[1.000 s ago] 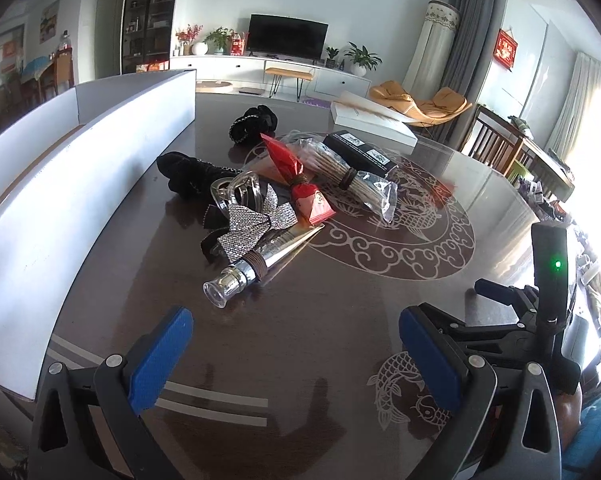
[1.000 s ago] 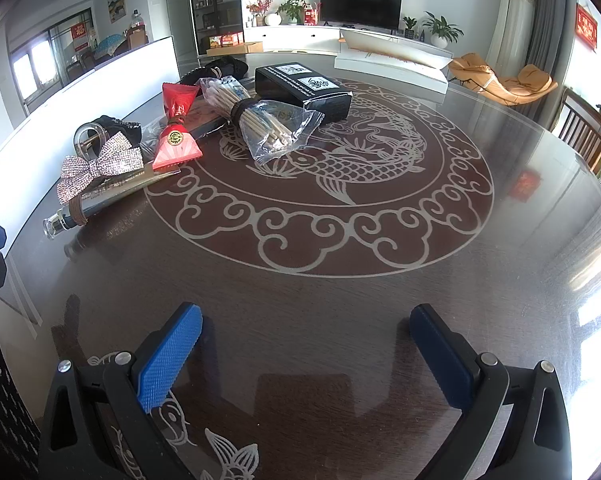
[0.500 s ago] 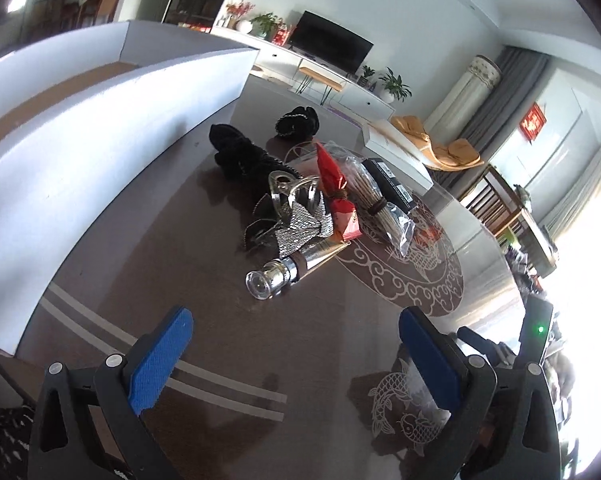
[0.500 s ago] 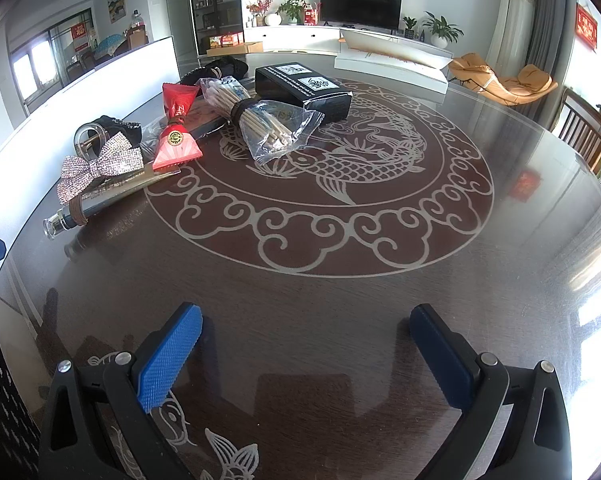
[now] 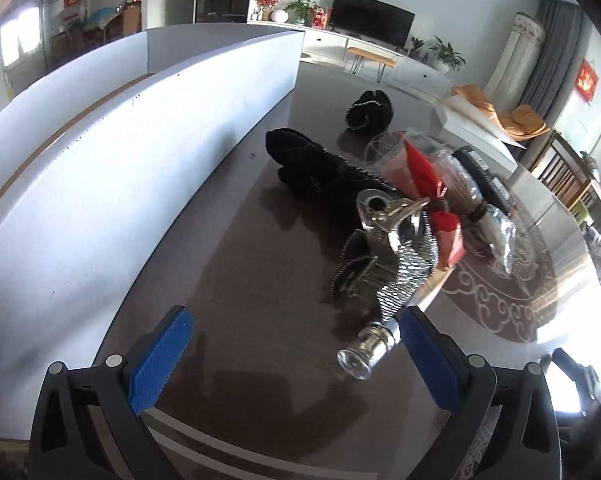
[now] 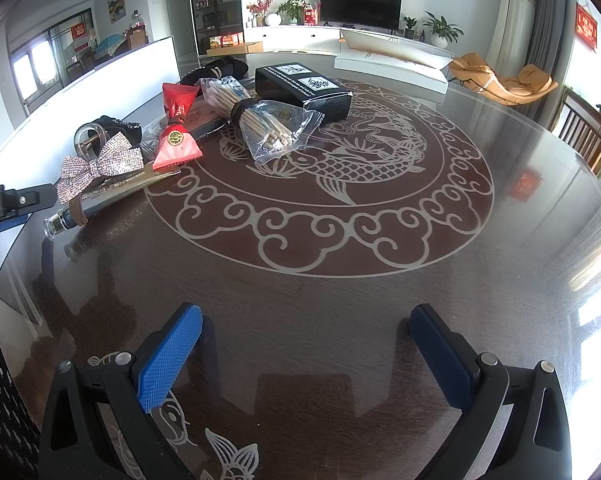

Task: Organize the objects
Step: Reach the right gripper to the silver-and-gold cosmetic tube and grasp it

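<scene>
While our left gripper (image 5: 292, 344) hangs released, the silver bottle (image 5: 366, 350) at its three o'clock, and our right gripper (image 6: 304, 344) idles released, a skewed pinch risks rolling it away.

Left tool (image 5: 294, 346): jaws spread wide, blue pads (image 5: 160, 354) facing each other, nothing held between them; tool is tilted slightly. Right tool (image 6: 306, 346): jaws likewise spread wide, empty, held level and low. In the right wrist view, the left tool's black frame is seen at 9 o'clock.
</scene>
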`<state>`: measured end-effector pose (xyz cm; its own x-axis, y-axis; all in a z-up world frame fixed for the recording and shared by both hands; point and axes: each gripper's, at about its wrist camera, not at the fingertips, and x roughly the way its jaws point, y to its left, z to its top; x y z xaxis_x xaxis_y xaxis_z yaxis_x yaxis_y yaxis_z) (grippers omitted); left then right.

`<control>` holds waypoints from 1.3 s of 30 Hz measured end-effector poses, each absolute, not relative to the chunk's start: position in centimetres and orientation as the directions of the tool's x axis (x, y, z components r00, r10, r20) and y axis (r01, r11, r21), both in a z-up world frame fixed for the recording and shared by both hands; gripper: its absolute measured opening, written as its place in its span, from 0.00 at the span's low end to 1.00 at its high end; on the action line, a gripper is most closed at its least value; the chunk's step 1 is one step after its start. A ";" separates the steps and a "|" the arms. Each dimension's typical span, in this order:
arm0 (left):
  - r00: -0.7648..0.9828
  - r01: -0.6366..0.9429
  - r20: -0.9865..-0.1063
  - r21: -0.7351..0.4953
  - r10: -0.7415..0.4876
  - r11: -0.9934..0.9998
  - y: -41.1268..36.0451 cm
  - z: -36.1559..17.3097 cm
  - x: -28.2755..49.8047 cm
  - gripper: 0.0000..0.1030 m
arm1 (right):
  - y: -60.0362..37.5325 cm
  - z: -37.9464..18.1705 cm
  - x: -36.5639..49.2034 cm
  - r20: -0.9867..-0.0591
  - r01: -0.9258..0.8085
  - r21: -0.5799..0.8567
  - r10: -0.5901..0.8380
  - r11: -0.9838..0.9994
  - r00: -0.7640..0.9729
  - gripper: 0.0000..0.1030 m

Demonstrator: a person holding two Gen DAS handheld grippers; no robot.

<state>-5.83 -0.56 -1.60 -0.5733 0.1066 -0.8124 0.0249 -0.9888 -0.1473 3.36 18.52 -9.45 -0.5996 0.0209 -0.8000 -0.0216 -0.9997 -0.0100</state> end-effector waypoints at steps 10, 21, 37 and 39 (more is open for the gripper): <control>-0.495 -0.183 -0.832 -0.181 0.250 -0.966 3.2 -2.6 -4.9 1.00 | 18.5 -9.4 3.4 -0.800 -0.022 -0.009 0.021 -1.000 -0.600 1.00; -0.717 -0.027 -0.645 -0.353 0.264 -0.935 -3.4 2.0 -1.9 1.00 | 18.4 -9.4 3.3 -0.801 -0.025 -0.014 0.026 -1.000 -0.598 1.00; -0.845 0.063 -0.521 -0.317 0.118 -0.946 -5.9 4.7 0.5 1.00 | 2.7 -8.7 -4.5 -0.814 0.118 0.072 -0.127 -0.990 -0.567 0.69; -0.842 0.050 -0.521 -0.334 0.141 -0.941 -5.9 4.5 0.4 1.00 | 3.8 -8.5 -3.7 -0.807 0.116 0.061 -0.117 -0.991 -0.579 0.50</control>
<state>0.35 -5.90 4.50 -0.8418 0.1406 -0.5212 0.0496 -0.9412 -0.3341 -3.74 3.76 -8.54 -0.5791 -0.1172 -0.8068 0.1157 -0.9914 0.0610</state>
